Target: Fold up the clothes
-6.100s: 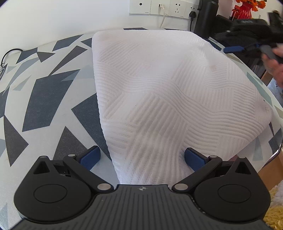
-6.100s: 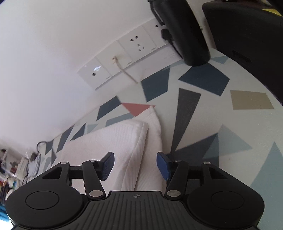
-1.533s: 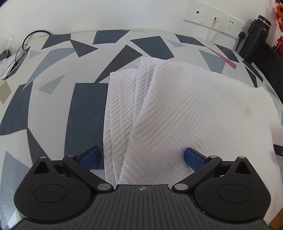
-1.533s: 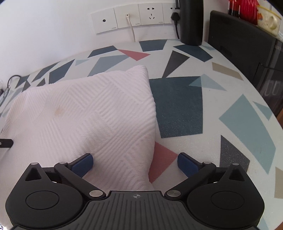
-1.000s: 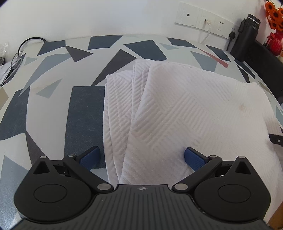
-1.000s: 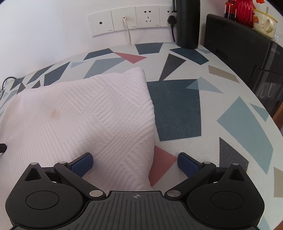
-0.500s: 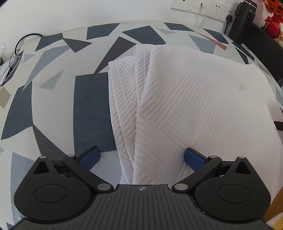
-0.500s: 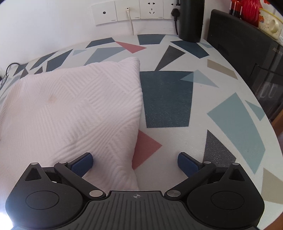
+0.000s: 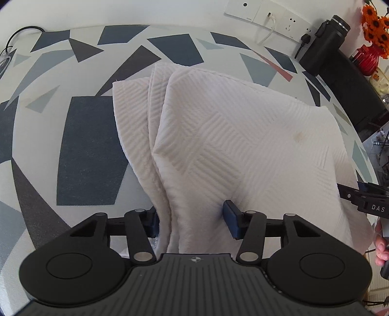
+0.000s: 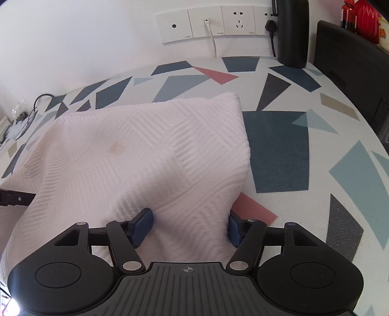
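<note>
A white textured cloth (image 9: pixel 243 136), folded in layers, lies on the table with the geometric pattern (image 9: pixel 87 150). My left gripper (image 9: pixel 192 220) has its jaws closing on the cloth's near left edge; the blue pads (image 9: pixel 231 218) dent the bunched layers between them. In the right wrist view the same cloth (image 10: pixel 136 155) humps up where my right gripper (image 10: pixel 188 227) closes its jaws on the near right corner, pads pressing the fabric. The right gripper's tip (image 9: pixel 364 197) shows at the left view's right edge.
A black bottle (image 10: pixel 293 31) stands at the wall under the sockets (image 10: pixel 214 23), beside a black box (image 10: pixel 352 60). A red vase (image 9: pixel 369 56) holds orange flowers. Cables (image 9: pixel 22 34) lie at the far left. A person's hand (image 9: pixel 381 245) holds the right gripper.
Both grippers' jaws have narrowed from wide open onto the cloth's near edge. The fabric now bunches and rises between the pads.
</note>
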Available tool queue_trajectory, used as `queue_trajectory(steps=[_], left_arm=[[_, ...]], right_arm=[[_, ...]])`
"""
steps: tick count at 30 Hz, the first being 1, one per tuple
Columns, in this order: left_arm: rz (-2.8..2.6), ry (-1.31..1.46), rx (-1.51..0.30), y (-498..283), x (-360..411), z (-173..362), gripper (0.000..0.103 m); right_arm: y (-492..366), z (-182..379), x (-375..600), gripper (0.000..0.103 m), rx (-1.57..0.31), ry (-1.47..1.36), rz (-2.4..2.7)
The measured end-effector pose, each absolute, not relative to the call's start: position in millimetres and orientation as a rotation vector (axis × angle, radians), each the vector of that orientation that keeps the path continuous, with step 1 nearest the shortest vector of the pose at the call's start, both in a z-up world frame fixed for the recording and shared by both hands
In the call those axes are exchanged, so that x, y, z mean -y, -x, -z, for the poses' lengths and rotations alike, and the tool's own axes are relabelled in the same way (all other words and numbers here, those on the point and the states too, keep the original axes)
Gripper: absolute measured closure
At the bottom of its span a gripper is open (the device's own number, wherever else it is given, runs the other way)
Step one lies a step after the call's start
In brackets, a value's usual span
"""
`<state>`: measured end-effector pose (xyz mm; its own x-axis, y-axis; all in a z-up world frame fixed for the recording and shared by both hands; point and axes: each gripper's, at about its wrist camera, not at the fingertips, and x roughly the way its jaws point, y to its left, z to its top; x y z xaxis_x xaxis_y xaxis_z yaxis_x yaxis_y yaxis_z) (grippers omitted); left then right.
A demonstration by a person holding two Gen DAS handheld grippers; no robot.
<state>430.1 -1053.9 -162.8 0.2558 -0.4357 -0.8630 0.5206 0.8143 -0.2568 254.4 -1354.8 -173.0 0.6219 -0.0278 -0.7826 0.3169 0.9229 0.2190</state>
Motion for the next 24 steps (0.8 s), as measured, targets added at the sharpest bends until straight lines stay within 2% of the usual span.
queue_trajectory(steps=[1,3,4,5,15,18,19,20,21,22,24], left_arm=[[0.653,-0.091,-1.14,-430,1054,163,0.051],[0.655,-0.092,-1.139,-430,1054,163,0.05],[0.655,-0.088,-1.139,-430,1054,163,0.05],[0.654,-0.08,-1.138,-430,1054,163,0.047],[0.669,-0.117,-1.112,-424,1065,165,0.028],[0.652,-0.173,-1.091,-418,1074,165,0.03],[0.643,-0.158,-1.079,-417,1072,163,0.037],[0.634,-0.141,-1.068,-415,1070,162,0.067],[0.624,-0.116,-1.063,-413,1067,160,0.076],[0.615,-0.098,-1.055,-410,1065,158,0.078],[0.6,-0.134,-1.012,-400,1062,154,0.082]], right_arm=[[-252,173,1357,0.036,-0.877,-0.369,0.206],[-244,172,1363,0.018,-0.868,-0.389,0.222],[-239,170,1366,0.005,-0.852,-0.393,0.238],[-234,170,1369,0.001,-0.839,-0.401,0.247],[-247,179,1360,0.001,-0.871,-0.4,0.165],[-263,179,1345,0.001,-0.874,-0.391,0.101],[-267,178,1339,0.009,-0.871,-0.373,0.086],[-271,176,1332,0.02,-0.861,-0.352,0.074],[-272,174,1330,0.051,-0.853,-0.357,0.067],[-273,174,1331,0.063,-0.851,-0.401,0.046],[-273,171,1333,0.067,-0.845,-0.472,0.008]])
